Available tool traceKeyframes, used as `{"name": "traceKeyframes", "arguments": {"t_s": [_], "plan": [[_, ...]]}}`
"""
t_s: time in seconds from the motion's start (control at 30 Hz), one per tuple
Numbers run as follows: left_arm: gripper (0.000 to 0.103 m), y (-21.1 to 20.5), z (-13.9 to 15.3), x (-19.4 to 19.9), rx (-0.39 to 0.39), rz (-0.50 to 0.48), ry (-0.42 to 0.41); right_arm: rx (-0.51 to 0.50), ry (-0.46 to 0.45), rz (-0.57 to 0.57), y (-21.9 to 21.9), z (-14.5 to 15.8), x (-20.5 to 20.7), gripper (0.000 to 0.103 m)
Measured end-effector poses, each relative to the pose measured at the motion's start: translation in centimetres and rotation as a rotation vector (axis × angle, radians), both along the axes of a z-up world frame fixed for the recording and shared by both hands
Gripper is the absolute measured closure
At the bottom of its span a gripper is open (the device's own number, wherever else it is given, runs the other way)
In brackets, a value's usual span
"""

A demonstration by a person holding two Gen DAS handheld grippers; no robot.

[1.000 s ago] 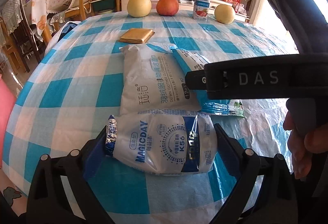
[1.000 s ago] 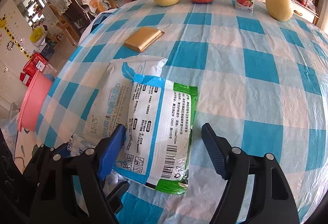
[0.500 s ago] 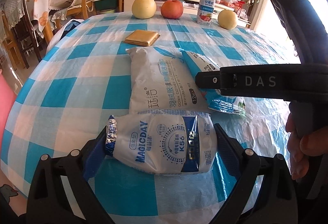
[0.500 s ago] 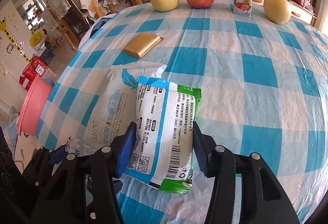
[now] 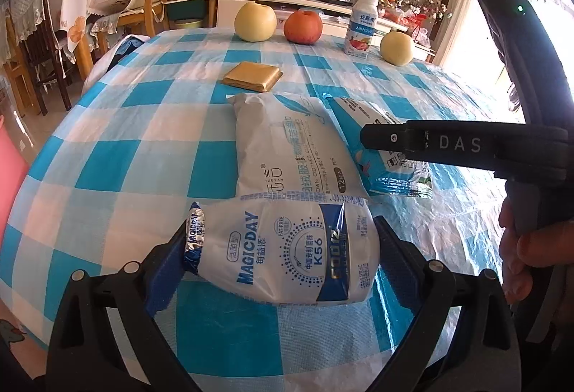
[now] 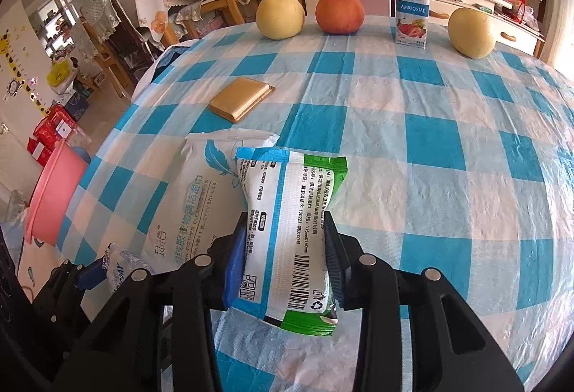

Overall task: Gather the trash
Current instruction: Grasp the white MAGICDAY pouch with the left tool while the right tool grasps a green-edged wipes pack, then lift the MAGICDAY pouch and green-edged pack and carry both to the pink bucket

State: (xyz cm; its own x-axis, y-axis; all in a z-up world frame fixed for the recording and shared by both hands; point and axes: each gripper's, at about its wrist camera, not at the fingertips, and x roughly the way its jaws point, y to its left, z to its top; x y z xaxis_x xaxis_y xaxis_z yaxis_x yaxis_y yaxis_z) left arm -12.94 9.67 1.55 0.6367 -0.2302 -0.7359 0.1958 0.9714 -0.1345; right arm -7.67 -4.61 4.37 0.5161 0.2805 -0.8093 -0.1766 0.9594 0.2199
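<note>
1. We are clamping our right tongs (image 6: 285, 257) on the green-edged wipes packet (image 6: 288, 230); its white back, with small print and a barcode, is pinching in where both fingers are pressing.
2. We are keeping our left tongs (image 5: 278, 253) spread apart around the puffy white-and-blue MAGICDAY pouch (image 5: 283, 248), lying crosswise between them on the checked tablecloth (image 5: 107, 155).
3. Just beyond both tongs, a white wet-wipes bag (image 5: 287, 148) is lying flat.
</note>
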Motion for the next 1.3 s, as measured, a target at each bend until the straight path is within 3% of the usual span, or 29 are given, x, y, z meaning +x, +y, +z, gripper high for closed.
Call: {"name": "traceKeyframes", "arguments": {"t_s": [0.43,0.83,1.3], "plan": [[0.008,2.3,1.6,-0.1,-0.063,0.046,-0.047,0.043,-0.081,0.013,0.3,2.6,-0.5,0.064],[0.008,5.6,4.2,0.8,-0.075,0.14,-0.127,0.094,-0.132,0.055,2.3,5.4,-0.9,0.064],[0.008,11.6,11.2,5.1,-0.101,0.42,-0.263,0.16,-0.19,0.118,6.1,9.1,-0.7,0.064]]}}
